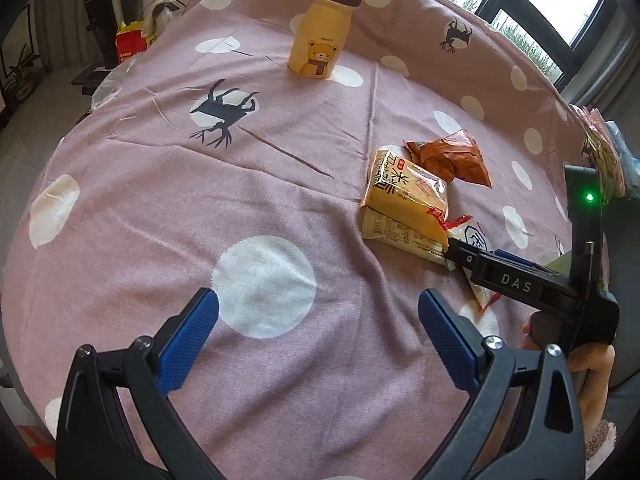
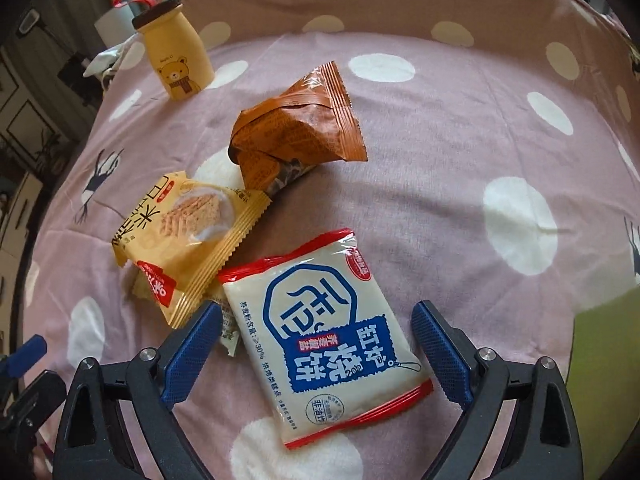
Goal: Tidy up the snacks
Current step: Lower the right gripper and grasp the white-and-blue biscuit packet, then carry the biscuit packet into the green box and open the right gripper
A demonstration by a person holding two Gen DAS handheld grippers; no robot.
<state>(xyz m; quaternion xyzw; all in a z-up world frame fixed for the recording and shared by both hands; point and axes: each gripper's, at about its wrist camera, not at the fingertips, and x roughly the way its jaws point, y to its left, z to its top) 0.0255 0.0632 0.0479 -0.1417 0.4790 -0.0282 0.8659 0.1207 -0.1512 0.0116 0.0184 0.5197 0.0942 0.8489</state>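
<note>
Both sets of fingers stand wide apart with nothing clamped: my left gripper (image 1: 318, 338) hovers over bare pink polka-dot cloth (image 1: 248, 200) on the worktop, and my right gripper (image 2: 316, 346) straddles the white snack packet (image 2: 326, 334) without its blue pads pressing on it. That packet lies flat, red-edged, with a blue emblem and large Chinese characters printed upside down to me; I can read "30%" along one side, the rest of the small print is too fine. From the left wrist view most of it is hidden behind my right gripper's black arm, which bears the letters "DAS". Just beside it, touching its upper left corner, lies a yellow snack packet (image 2: 188, 240) showing a picture of crackers; another pale packet is mostly hidden beneath it, only an edge showing. Beyond them sits a crumpled orange-brown packet (image 2: 296, 128), its printing unreadable. Farther back stands a yellow bottle (image 1: 320, 36) with a dark lid, a red cord and a cartoon bear; the small word above the bear is too blurred to make out. A green shape at the right edge is cut off.
</note>
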